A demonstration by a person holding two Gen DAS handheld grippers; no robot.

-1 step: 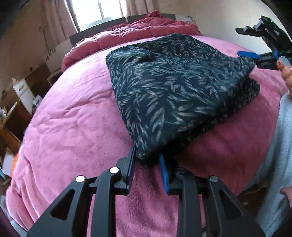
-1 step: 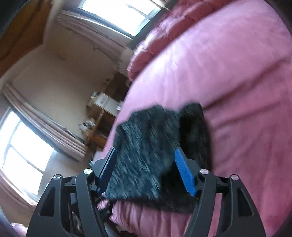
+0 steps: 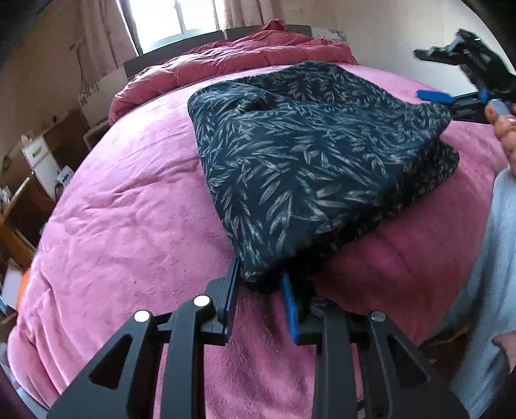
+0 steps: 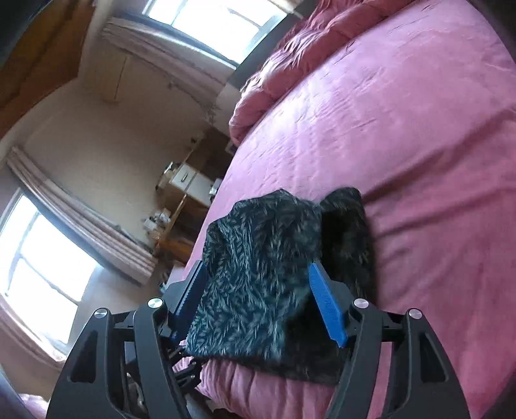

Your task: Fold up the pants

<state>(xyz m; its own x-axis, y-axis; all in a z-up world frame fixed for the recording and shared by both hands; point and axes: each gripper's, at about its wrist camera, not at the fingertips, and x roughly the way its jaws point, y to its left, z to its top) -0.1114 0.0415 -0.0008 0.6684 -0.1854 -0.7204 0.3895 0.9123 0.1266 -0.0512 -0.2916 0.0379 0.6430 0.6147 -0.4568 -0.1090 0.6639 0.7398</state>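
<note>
The dark leaf-print pants (image 3: 306,154) lie folded in a thick stack on the pink bed cover (image 3: 129,209). My left gripper (image 3: 261,287) is shut on the near corner of the stack, with fabric bunched between its blue pads. At the far right of the left wrist view my right gripper (image 3: 432,75) hovers just above the stack's right edge, held by a hand (image 3: 503,129). In the right wrist view the right gripper (image 4: 258,267) has its jaws opening wide. The pants (image 4: 258,290) lie beneath and between its fingers, and its pads do not press on them.
A rumpled red duvet (image 3: 242,54) is piled at the head of the bed below a window (image 3: 167,19). Low wooden furniture and boxes (image 3: 35,167) stand along the left wall. The person's grey clothing (image 3: 496,274) is at the bed's right edge.
</note>
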